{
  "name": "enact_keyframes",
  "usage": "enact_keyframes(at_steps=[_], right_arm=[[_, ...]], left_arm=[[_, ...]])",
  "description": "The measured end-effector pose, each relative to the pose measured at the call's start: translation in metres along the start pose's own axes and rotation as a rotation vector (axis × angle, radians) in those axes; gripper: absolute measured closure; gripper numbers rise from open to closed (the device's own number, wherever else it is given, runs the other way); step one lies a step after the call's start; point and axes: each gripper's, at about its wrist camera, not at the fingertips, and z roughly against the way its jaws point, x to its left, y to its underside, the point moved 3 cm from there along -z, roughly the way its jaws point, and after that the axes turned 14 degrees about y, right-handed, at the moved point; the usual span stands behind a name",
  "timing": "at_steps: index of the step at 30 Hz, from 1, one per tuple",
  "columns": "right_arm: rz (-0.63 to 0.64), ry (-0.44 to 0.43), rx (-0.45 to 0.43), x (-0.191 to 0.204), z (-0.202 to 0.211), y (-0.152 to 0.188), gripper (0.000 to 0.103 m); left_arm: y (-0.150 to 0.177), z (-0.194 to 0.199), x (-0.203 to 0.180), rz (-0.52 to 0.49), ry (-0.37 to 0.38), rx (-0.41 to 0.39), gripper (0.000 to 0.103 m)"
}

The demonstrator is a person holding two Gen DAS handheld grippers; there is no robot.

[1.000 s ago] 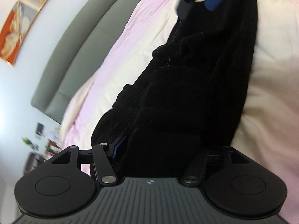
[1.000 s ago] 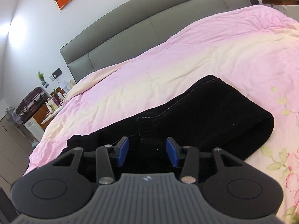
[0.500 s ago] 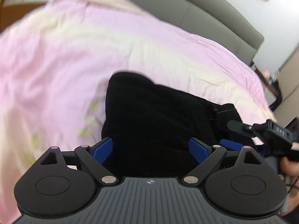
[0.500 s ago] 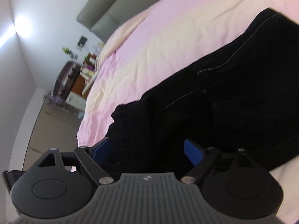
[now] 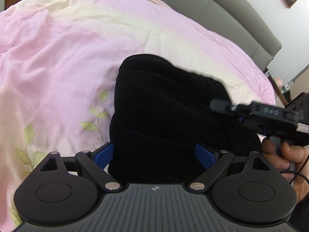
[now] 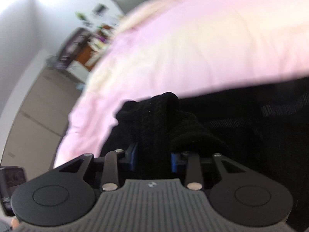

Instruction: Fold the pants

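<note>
Pants [image 5: 170,116] lie half-folded on pink duvet [image 5: 58,58]. My right gripper [image 6: 153,158] jaws have just been closing, now pinch bunched black cloth, probably to carry next fold. My left gripper [image 5: 154,154] stands wide open, straddling bundle, ungripped, probably freed to regrasp.

Blurred raised characters on the right hand-held gripper [image 5: 222,104] cannot be read
</note>
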Motion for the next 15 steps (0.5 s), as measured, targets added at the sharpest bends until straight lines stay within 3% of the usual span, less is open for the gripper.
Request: enact_keyframes(at_steps=[2, 3, 5, 7, 9, 11, 13, 15], right_arm=[[0.069, -0.087, -0.093, 0.008, 0.014, -0.013, 0.078], [0.088, -0.089, -0.11, 0.009, 0.014, -0.019, 0.078], [0.065, -0.026, -0.058, 0.002, -0.005, -0.025, 0.078], [0.042, 0.118, 0.059, -0.011, -0.036, -0.02, 0.074], [0.05, 0.255, 0.124, -0.024, -0.058, -0.007, 0.054], [0.065, 0.265, 0.074, -0.028, -0.051, 0.0, 0.045], [0.05, 0.264, 0.039, -0.029, -0.034, 0.002, 0.044], [0.083, 0.343, -0.052, -0.026, -0.008, 0.009, 0.044]], left_arm=[[0.001, -0.002, -0.004, -0.013, 0.034, -0.002, 0.0], [0.002, -0.005, -0.007, -0.028, 0.042, 0.003, 0.0], [0.005, -0.014, -0.012, -0.082, -0.004, 0.03, 0.0], [0.011, -0.028, -0.014, -0.147, -0.09, 0.093, 0.0], [0.019, -0.041, -0.011, -0.155, -0.11, 0.155, 0.0], [0.02, -0.042, -0.011, -0.158, -0.112, 0.157, 0.0], [0.019, -0.04, -0.01, -0.145, -0.102, 0.153, 0.0], [0.018, -0.039, -0.008, -0.129, -0.097, 0.148, 0.0]])
